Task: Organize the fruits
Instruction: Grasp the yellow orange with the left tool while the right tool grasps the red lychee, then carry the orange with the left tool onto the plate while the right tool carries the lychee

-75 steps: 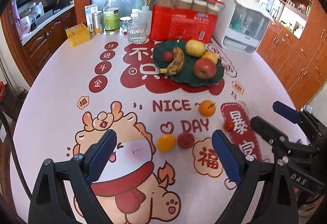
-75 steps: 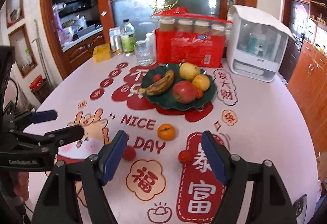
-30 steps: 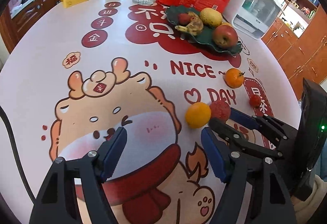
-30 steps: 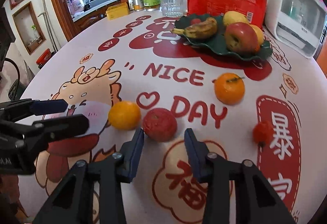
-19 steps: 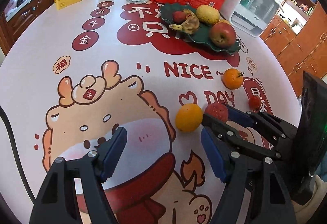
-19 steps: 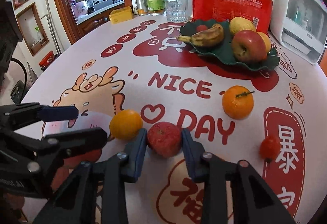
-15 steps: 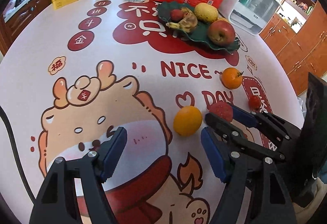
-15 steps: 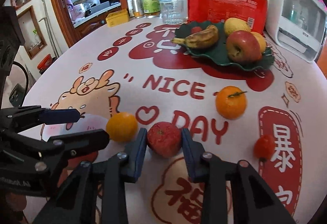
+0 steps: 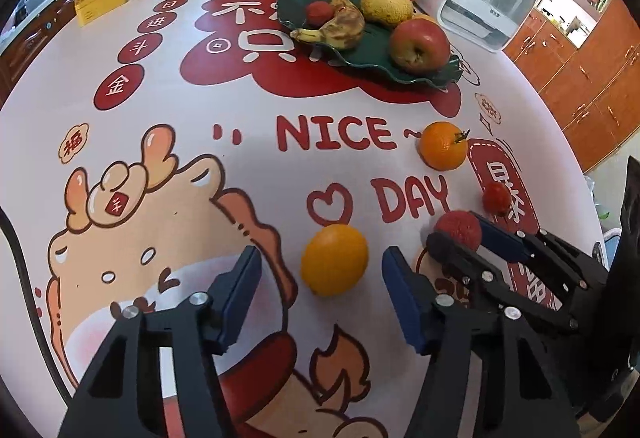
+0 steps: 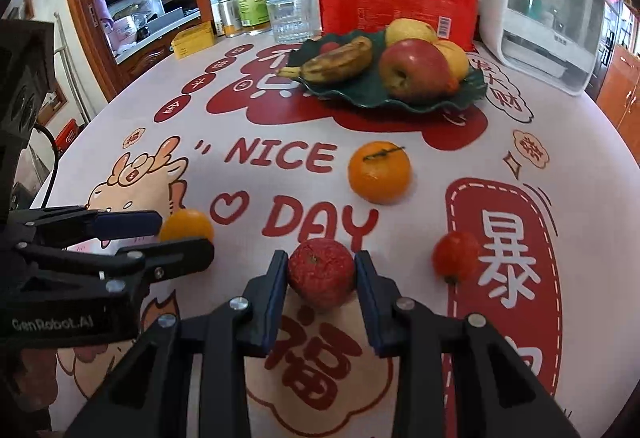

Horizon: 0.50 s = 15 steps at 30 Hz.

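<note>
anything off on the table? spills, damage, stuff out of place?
No spills or breakage. Four fruits lie loose on the tablecloth off the green plate: two oranges, a bumpy red fruit, a small tomato. The banana on the plate is badly browned.

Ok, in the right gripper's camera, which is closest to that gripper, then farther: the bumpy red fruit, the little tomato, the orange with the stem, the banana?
1. Bumpy red fruit, between its pads.
2. Little tomato, right.
3. Orange with the stem, beyond, on the cloth.
4. Banana, far, on the green plate.

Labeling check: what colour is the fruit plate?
Dark green, wavy-edged fruit plate; clearest in the right wrist view.
</note>
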### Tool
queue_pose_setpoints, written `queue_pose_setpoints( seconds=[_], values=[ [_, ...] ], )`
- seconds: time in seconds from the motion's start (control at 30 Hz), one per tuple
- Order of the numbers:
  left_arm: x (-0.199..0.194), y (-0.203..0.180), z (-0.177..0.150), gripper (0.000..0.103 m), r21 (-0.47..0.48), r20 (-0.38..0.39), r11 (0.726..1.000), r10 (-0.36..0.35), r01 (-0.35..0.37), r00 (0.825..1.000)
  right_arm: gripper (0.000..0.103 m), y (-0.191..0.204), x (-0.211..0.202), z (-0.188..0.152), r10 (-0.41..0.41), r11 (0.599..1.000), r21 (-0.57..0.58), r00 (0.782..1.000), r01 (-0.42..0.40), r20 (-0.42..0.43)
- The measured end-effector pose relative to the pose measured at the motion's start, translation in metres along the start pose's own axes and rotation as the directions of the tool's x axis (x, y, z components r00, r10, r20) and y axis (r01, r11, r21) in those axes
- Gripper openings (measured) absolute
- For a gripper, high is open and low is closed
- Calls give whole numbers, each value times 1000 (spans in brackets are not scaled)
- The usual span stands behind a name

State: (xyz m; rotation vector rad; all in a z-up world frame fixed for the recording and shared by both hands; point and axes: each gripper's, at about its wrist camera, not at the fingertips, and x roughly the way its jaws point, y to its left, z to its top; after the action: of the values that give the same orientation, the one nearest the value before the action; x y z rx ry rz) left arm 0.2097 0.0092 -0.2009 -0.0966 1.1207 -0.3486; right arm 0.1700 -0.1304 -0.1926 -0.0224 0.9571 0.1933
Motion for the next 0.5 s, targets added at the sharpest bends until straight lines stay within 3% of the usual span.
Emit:
queue_pose_setpoints(
  seconds=[0.2,0.5],
  values=[
    [2,-5,1,33,24,-6,1000,18,-18,1000,34,-3,-1,-1,1,1000,20,1000,-1,-3],
    [-3,-16,-1,31,49,-19,997,61,-60,998,34,-7,-10,-1,-4,999,34,1000,5,-2]
  ],
)
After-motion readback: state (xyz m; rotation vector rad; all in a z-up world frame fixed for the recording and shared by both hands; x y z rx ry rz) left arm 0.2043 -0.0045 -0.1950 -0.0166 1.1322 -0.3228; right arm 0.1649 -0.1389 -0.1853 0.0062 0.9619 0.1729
